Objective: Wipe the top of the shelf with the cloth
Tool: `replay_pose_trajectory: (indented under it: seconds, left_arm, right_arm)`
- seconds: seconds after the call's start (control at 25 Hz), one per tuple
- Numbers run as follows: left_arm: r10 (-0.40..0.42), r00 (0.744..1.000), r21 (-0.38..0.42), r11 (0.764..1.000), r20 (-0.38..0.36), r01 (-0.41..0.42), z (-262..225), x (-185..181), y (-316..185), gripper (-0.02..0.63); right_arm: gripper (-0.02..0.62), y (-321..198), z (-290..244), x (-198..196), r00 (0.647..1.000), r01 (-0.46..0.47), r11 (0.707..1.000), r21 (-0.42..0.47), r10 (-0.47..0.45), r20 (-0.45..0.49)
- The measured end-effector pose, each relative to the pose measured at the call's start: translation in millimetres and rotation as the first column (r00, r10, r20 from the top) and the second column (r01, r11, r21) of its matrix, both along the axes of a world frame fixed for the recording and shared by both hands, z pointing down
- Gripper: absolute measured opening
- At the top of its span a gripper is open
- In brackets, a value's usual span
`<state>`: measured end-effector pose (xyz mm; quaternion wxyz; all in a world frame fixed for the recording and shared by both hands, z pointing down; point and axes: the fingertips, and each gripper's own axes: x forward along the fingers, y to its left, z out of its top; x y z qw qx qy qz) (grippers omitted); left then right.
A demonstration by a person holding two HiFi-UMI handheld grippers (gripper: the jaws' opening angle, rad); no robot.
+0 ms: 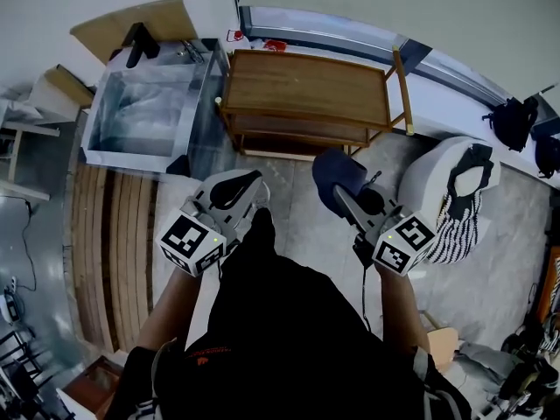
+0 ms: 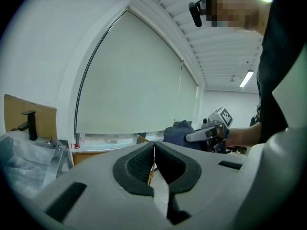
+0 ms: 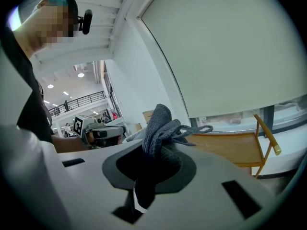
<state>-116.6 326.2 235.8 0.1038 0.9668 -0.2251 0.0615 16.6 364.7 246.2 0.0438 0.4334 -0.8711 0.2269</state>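
At the far left stands a metal-framed clear box (image 1: pixel 144 116), with the wooden shelf (image 1: pixel 306 86) just to its right against the far wall, its top bare. Nearer the person, the left gripper (image 1: pixel 238 189) hangs over the floor, well short of the shelf. The left gripper view shows its two dark pads pressed together at the tips with nothing between them (image 2: pixel 154 150). To the right, the right gripper (image 1: pixel 350 201) points toward the shelf's near right corner. Its jaws are clamped on the dark grey-blue cloth (image 1: pixel 337 173). In the right gripper view the cloth (image 3: pixel 160 128) fills the gap between the pads, bunches up above the fingertips and trails a loose loop to the right, with a fold hanging below. It is held in the air on the near side of the shelf (image 3: pixel 230 147), not touching the top. Farther right sits a white rounded object (image 1: pixel 437 182) on the floor.
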Motion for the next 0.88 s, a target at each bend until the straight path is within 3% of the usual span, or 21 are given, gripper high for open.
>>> replay_pose_trajectory:
  seconds: [0.24, 0.64, 0.88]
  left_arm:
    - [-0.025, 1.0, -0.064, 0.998, -0.012, 0.024, 0, -7, -84, 0.02]
    - [-0.031, 0.999, -0.003, 1.0, -0.015, 0.031, -9, -11, -204, 0.02]
    - [-0.014, 1.0, -0.015, 1.0, -0.011, 0.014, -3, -16, -249, 0.02]
  right_arm:
    - [0.043, -81, 6, 0, 1.0, -0.011, 1.0, -0.022, 0.011, 0.0]
    - [0.044, -211, 25, -12, 0.999, -0.026, 0.996, -0.081, 0.027, 0.018]
    - [0.044, -259, 27, -19, 1.0, -0.031, 0.994, -0.108, 0.031, 0.002]
